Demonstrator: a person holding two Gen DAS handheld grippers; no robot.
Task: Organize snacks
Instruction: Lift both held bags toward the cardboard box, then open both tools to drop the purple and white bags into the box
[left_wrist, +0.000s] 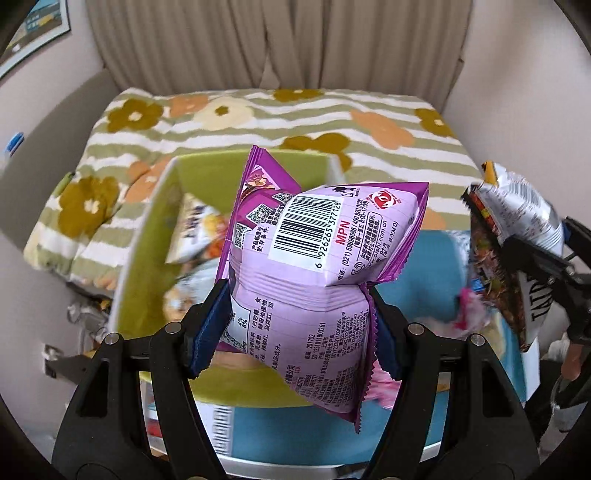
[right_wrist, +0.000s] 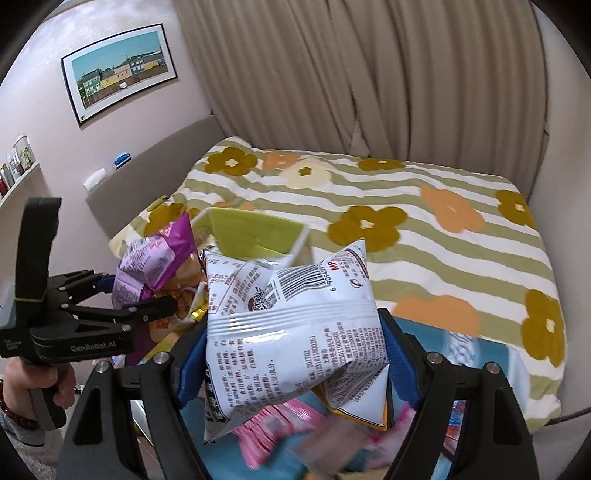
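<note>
Bedside: left gripper (left_wrist: 299, 314) pinches purple snack bag (left_wrist: 314, 266); right gripper (right_wrist: 291, 354) pinches white snack bag (right_wrist: 291, 332).

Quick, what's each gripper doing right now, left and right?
Left gripper: closed on the purple snack bag.
Right gripper: closed on the white snack bag.
</note>
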